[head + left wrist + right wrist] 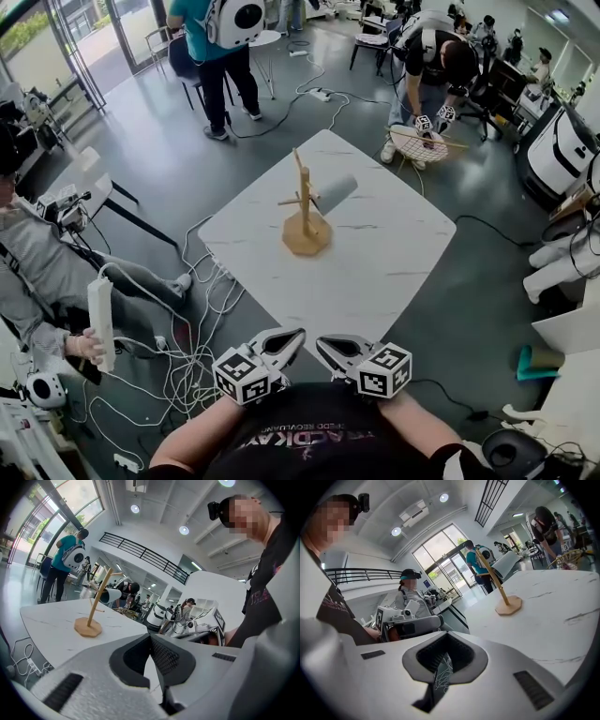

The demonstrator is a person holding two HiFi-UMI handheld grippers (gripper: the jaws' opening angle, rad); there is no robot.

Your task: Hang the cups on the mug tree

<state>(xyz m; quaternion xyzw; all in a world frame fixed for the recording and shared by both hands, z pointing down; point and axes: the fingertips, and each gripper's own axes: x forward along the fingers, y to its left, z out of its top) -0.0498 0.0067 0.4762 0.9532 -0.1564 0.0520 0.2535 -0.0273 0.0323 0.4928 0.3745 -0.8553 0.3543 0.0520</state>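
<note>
Bench [375, 272]: white, marble-patterned, seen corner-on from the head view.

Mug tree [305, 211]: wooden and upright on its flat base, roughly mid-bench, a little toward the far-left edge. Well apart from both grippers.

Cup [335, 192]: pale grey, hanging on the mug tree from a peg on the side facing the bench's far corner. It lies tilted, mouth pointing up and away from the trunk. It is clear of the bench surface.

Left gripper [296, 335]: held at the near corner of the bench, pointing toward the tree. In the left gripper view the jaw tips meet. Only bench surface shows through the hollow behind them, so it is closed and holding nothing.

Right gripper [322, 343]: just beside the left one at the same near corner, tips nearly meeting it. In the right gripper view the jaws are fully together. Floor and cables [187, 361] show through the hollow, so it grips nothing.

Surroundings: cables lie tangled on the floor off the near-left edge. A seated person there holds a white power strip [101, 323]. Another person in a teal shirt [202, 33] stands beyond the far-left edge.
</note>
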